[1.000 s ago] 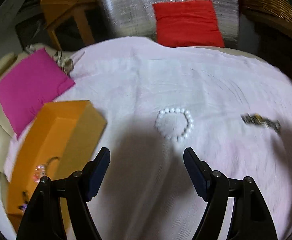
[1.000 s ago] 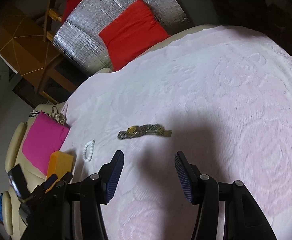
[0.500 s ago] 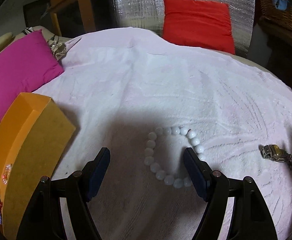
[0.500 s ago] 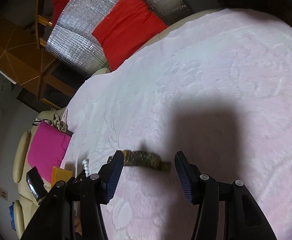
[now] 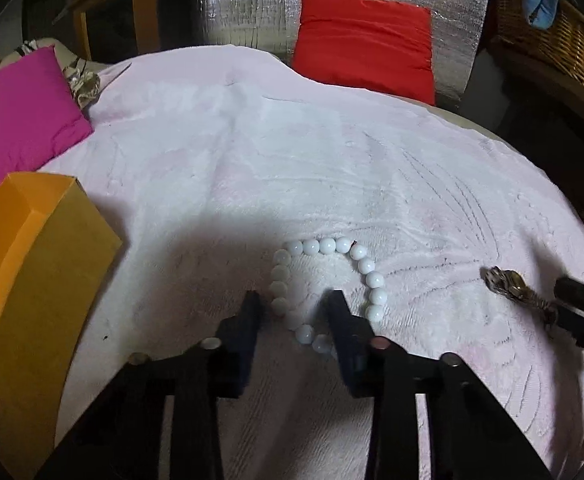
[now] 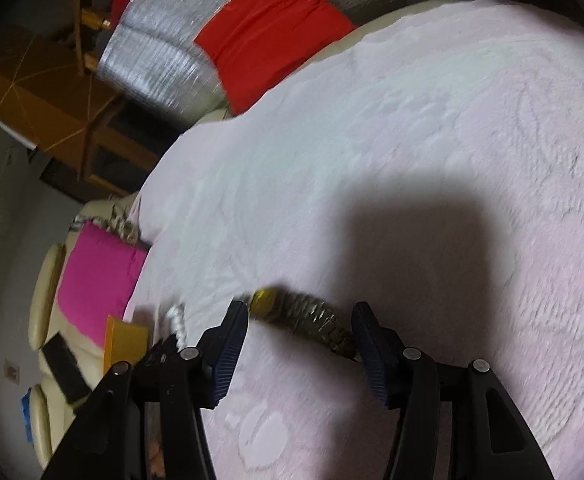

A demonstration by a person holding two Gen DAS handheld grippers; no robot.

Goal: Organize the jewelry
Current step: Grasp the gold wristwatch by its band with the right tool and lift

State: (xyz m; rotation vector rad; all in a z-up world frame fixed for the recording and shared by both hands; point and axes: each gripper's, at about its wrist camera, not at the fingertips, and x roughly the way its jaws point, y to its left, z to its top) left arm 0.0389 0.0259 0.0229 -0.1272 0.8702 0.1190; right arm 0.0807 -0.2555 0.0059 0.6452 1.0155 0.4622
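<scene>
Both hand-held grippers had dropped onto their targets within the last second. The left hand-held gripper [image 5: 294,304] had narrowed from a wide spread and now had its fingers down on the pink plush blanket [image 5: 292,152], straddling the near-left arc of the white bead bracelet [image 5: 326,292]; a gap between the fingers showed, so it was partly closed and not yet clamped on the beads. The right hand-held gripper [image 6: 300,320], which had hung well short of the gold-faced metal-link wristwatch [image 6: 304,318], now had that watch lying between its wide-open fingers, the gold face just beside the left finger and the band running toward the right one. From the left wrist view the watch [image 5: 512,284] lay to the right of the bracelet. To the left of the left gripper stood the open orange cardboard box [image 5: 36,280], some small trinkets already inside. Judging by this, both pieces were about to be gripped and carried to the box.
</scene>
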